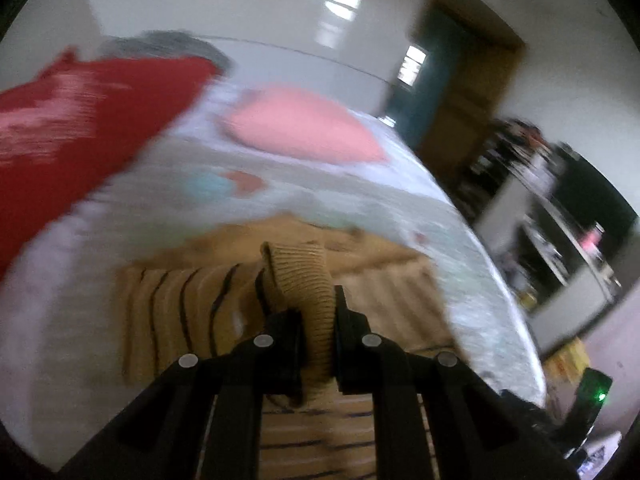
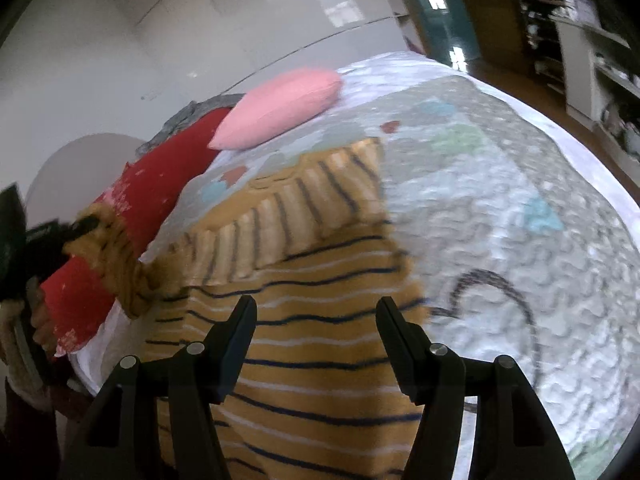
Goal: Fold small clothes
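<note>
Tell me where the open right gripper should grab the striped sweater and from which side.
Take the striped sweater at its right side edge, coming in from the bare quilt. That edge lies flat and free, beside the right gripper, while the left gripper already pinches the ribbed cuff.

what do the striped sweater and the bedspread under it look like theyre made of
Sweater: a soft matte knit, probably wool or acrylic. The cuff pinched in the left tongs shows clear ribbing.
Bedspread: looks like quilted cotton, matte, with a puckered stitched surface and printed patches; the fibre cannot be told.
</note>
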The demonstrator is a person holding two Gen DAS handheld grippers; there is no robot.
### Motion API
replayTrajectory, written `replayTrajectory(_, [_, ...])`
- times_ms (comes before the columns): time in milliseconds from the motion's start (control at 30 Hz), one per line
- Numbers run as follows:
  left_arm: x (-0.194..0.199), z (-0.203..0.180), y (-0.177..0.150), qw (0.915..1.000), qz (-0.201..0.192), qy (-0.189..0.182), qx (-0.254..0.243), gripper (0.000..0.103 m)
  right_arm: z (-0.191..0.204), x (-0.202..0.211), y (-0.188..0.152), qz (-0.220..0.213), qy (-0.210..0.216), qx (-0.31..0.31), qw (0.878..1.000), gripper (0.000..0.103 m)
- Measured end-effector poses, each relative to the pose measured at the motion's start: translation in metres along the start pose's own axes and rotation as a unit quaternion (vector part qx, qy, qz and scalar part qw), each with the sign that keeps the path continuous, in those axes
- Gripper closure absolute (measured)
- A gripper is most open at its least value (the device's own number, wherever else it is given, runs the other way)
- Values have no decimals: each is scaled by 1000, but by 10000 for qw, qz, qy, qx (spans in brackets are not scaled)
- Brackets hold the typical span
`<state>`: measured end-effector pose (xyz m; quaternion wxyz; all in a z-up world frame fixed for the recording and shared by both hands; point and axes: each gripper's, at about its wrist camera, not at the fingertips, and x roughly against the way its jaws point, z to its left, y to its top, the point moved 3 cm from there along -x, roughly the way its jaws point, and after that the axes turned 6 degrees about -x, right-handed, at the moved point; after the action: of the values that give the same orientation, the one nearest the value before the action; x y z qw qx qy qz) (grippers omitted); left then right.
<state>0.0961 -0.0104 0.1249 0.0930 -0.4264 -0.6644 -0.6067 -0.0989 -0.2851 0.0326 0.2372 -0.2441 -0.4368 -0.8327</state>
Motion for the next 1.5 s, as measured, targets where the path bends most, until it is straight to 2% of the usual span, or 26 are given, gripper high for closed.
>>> replayTrajectory(167, [-86,-83,-16,9951,660,-672,-316,91,-47,11,-4,-29,-196,-439,9988,36])
replayTrajectory(233, [-113,-102,-29,9920,892,-766,-465,88,-62,13,-6,-23,-263,-555,9981,36])
replayTrajectory(267, [-122,-105,-34,9910,988,-765,-480,78,-67,14,-8,-25,-287,-615,9977,36])
replayTrajectory(300, [-126,-105,-40,9898,1092,-806,-437,64,-74,15,-8,-23,-302,-683,9972,36])
replayTrajectory(367, [-126,-97,-51,9864,1206,-1109,-149,48,-80,15,-8,-25,-338,-742,9967,36])
replayTrajectory(400, [-119,-93,-55,9853,1195,-1223,-40,42,-82,15,-8,-29,-353,-765,9964,36])
replayTrajectory(500, [-90,-82,-61,9864,1070,-1247,37,33,-81,10,-6,9,-318,-800,9963,36])
replayTrajectory(600, [-51,-55,-62,9926,781,-924,63,26,-63,0,0,68,-119,-678,9976,36])
replayTrajectory(700, [-13,-27,-72,9989,450,-44,-139,24,-25,-19,14,98,101,-227,9996,36])
replayTrajectory(800, [23,3,-90,9953,186,915,-259,20,11,-44,31,66,247,235,9994,36])
replayTrajectory(900, [43,33,-111,9904,141,1373,-37,19,45,-82,48,122,238,662,9974,36])
replayTrajectory(967, [49,55,-127,9894,214,1409,268,19,58,-113,51,296,-84,971,9948,36])
replayTrajectory(1067, [53,87,-146,9863,362,1429,739,19,67,-166,37,1059,-548,1361,9835,38])
replayTrajectory(1133, [57,106,-157,9840,387,1404,1027,19,76,-170,29,1136,-571,1666,9778,62])
replayTrajectory(1167, [57,112,-160,9833,376,1400,1103,19,81,-168,28,1149,-500,1770,9762,92])
replayTrajectory(1200, [58,116,-163,9826,359,1400,1163,19,87,-164,28,1189,-363,1825,9753,97])
replayTrajectory(1267, [57,126,-167,9812,349,1424,1254,19,94,-150,35,927,-339,1930,9762,98])
replayTrajectory(1333, [55,127,-170,9812,373,1404,1271,19,94,-142,45,716,-498,1921,9775,98])
replayTrajectory(1400, [51,129,-172,9818,402,1357,1263,19,82,-142,61,495,-951,1802,9778,98])
replayTrajectory(1500, [44,123,-172,9836,471,1268,1191,19,52,-150,80,307,-1754,1622,9706,97])
